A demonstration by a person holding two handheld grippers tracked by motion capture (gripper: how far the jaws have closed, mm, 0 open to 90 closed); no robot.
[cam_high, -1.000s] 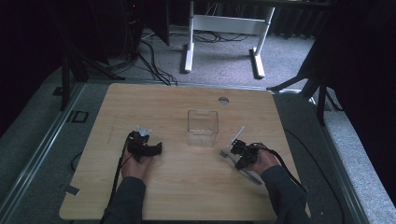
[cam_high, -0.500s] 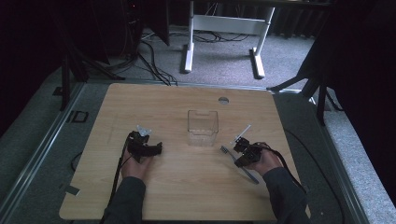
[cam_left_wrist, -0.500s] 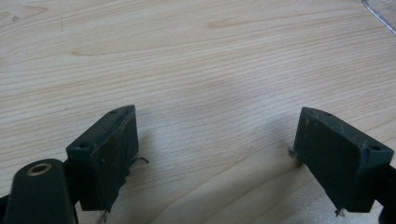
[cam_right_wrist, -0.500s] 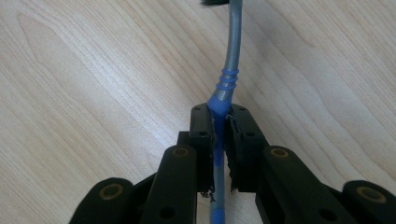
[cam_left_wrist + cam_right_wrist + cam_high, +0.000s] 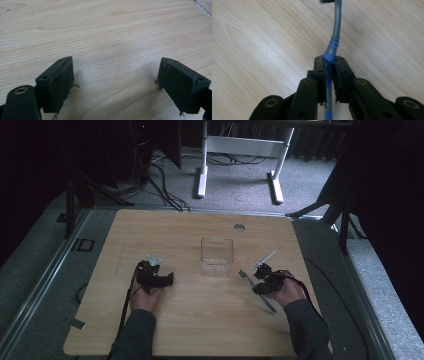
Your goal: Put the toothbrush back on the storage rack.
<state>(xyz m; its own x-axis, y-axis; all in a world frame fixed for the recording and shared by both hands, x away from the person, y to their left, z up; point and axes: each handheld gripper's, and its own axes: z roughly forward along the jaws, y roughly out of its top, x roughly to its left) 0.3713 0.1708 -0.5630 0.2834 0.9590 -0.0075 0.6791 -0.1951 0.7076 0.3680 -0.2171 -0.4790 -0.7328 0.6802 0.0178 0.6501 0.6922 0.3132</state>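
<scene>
A toothbrush (image 5: 331,47) with a blue and grey handle is pinched between the two black jaws of the right hand-held gripper (image 5: 329,65). In the right gripper view the jaws press on the blue part of the handle from both sides, and the grey neck curves up and away toward dark bristles at the top edge of that view. In the high view the toothbrush (image 5: 243,275) sticks out of the right hand-held gripper (image 5: 261,281) toward the middle of the worktop (image 5: 195,320), with its head just off the near right corner of a clear plastic box (image 5: 217,256), and its blue handle end runs back under the person's right hand (image 5: 287,292). I cannot tell whether the brush head touches the wood.

The clear box stands upright and open-topped near the centre of the worktop, between the two hands and a little farther from the person.

The left hand-held gripper (image 5: 151,275) sits to the left of the box, held by the left hand (image 5: 142,297). In the left gripper view its jaws are spread wide apart with only bare wood grain between them, and the left hand-held gripper (image 5: 113,82) is close above the worktop (image 5: 100,37). A corner of the clear box (image 5: 203,6) shows at the upper right of that view.

A small round hole (image 5: 239,227) sits in the worktop near its far edge. Beyond the worktop, a white frame (image 5: 240,150) stands on grey carpet among dark cables.
</scene>
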